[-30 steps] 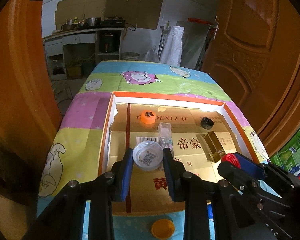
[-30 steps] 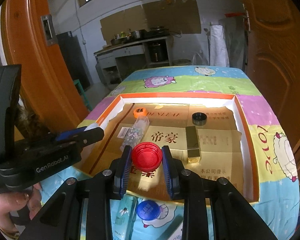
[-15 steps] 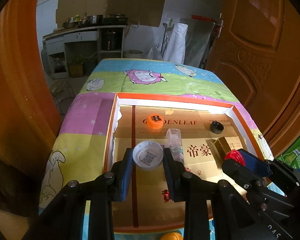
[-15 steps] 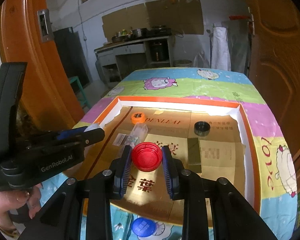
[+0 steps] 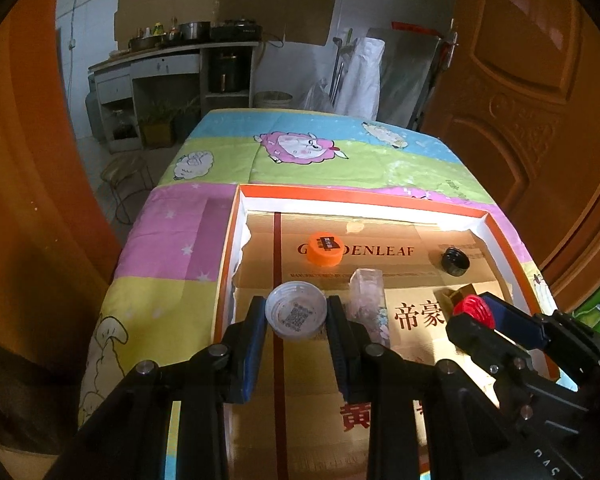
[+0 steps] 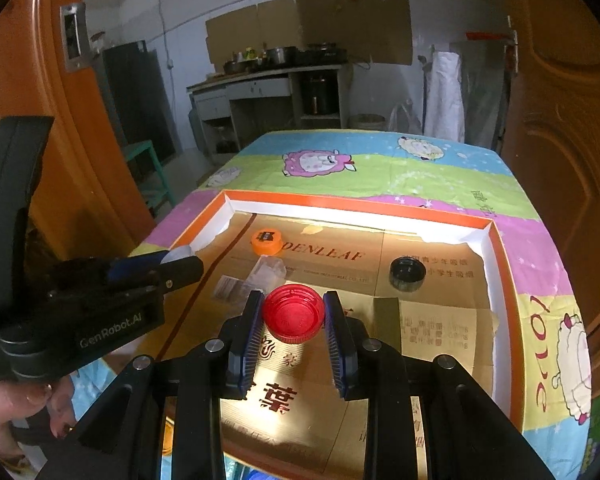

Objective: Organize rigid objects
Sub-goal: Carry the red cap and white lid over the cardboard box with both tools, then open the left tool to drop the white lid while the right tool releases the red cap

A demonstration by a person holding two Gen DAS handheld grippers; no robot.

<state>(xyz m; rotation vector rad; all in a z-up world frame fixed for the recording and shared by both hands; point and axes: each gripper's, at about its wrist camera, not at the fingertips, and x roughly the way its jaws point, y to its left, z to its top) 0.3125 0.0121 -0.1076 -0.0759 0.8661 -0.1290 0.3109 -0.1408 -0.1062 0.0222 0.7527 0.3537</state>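
Carrying one cap each over the tray (image 6: 504,312), both tools look set to drop them among the things already lying there. The left gripper (image 5: 296,316) pinches the white cap (image 5: 296,314) near the tray's left edge; the right gripper (image 6: 294,316) pinches the red cap (image 6: 294,314) mid-tray, short of the orange cap (image 6: 266,240) and black cap (image 6: 407,273) by the far edge.

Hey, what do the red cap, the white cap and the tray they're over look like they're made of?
Red cap: likely plastic, slightly glossy, with moulded rings and a ribbed edge. White cap: also looks plastic, translucent, with a printed code inside. Tray: apparently cardboard, given its torn white wall and printed, shiny gold lining.
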